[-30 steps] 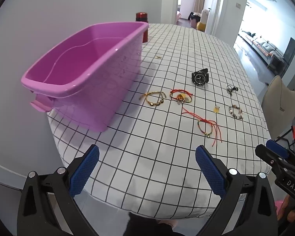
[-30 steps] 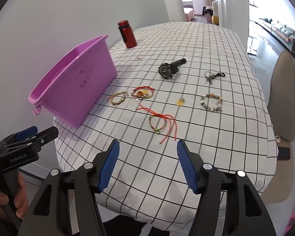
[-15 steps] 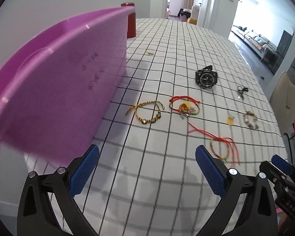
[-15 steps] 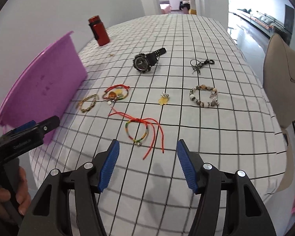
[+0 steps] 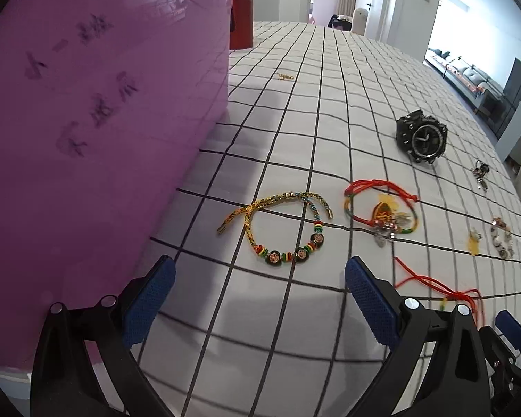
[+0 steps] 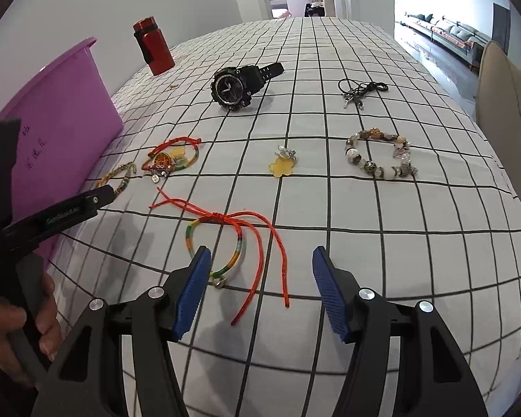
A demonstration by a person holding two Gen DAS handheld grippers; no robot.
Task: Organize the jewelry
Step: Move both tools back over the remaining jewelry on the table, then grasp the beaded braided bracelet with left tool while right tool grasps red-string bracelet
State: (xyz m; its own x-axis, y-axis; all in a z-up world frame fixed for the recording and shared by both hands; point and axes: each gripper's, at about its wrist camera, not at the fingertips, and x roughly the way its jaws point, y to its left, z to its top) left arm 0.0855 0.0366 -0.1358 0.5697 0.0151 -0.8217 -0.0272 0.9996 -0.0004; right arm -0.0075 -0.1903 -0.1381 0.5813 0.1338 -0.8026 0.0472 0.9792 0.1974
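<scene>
Container: translucent purple plastic bin [image 5: 97, 132] just left of the left fingers; its inside is hidden.
Left gripper [image 5: 258, 299]: blue pads spread wide, gripping nothing.
Gold braided bracelet with dark beads [image 5: 281, 229]: on the checked cloth just ahead of the left fingertips, between them.
Right gripper [image 6: 260, 292]: jaws apart, empty.
Red-corded multicolour woven bracelet [image 6: 225, 243]: between the right fingers, nearer the left pad [image 6: 192, 292], untouched.
</scene>
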